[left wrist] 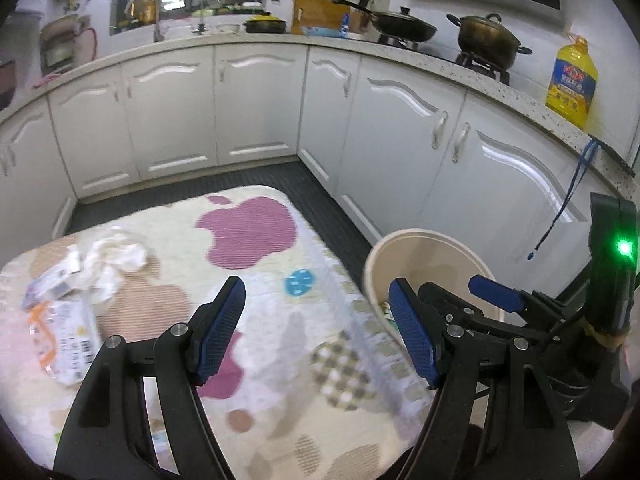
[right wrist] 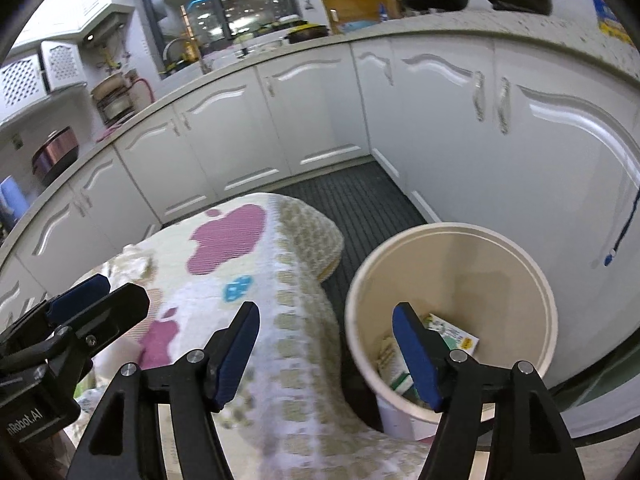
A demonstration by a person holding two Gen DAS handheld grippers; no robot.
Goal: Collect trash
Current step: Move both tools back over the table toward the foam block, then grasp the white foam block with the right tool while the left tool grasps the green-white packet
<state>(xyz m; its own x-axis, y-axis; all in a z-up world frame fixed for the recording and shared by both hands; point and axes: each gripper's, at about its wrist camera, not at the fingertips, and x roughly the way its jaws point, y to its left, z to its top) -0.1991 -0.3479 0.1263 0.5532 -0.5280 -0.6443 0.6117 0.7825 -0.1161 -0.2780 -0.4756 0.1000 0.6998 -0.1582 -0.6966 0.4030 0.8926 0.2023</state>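
A cream trash bin (right wrist: 452,264) stands on the floor right of the cloth-covered table (right wrist: 256,264); it holds green-and-white packaging (right wrist: 448,332). In the left wrist view the bin (left wrist: 424,256) is at the right. Crumpled white tissue (left wrist: 116,256) and a clear plastic wrapper with orange print (left wrist: 64,336) lie at the table's left. My left gripper (left wrist: 316,320) is open and empty above the table. My right gripper (right wrist: 324,344) is open and empty over the table's right edge, its right finger above the bin. Each gripper shows in the other's view.
White kitchen cabinets (left wrist: 256,100) run along the back and right. The counter holds a wok (left wrist: 400,24), a pot (left wrist: 488,40) and a yellow oil bottle (left wrist: 572,84). A dark ribbed mat (right wrist: 360,208) covers the floor. A blue cord (left wrist: 568,200) hangs from the counter.
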